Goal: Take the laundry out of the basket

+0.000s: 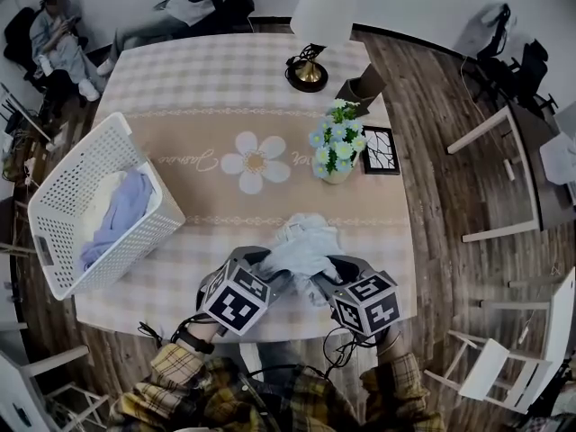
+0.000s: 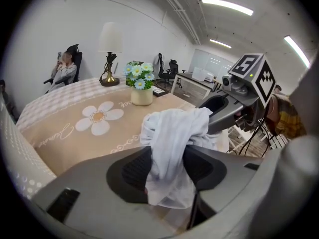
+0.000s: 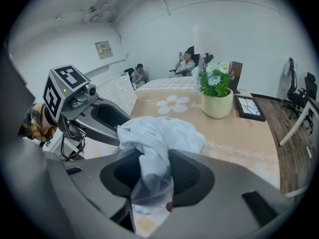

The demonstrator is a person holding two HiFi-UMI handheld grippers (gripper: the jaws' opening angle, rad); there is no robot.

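Overhead — two close-ups across shared cloth (image 1: 301,248)

An office room, with one corner dressed like a home.
Black swivel chairs (image 1: 515,59) and ceiling strip lights (image 2: 227,5) say office; the table (image 1: 207,79) wears a checked cloth, with a lamp (image 1: 322,12), flowers (image 1: 337,142) and a laundry basket (image 1: 72,169).

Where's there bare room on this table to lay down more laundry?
Widest free patch: the table between the basket and the flower pot. The far left corner, behind the basket, is bare. Crowded: far right corner with lamp and picture frame; front edge, where the white garment sits between the left claw and right claw.
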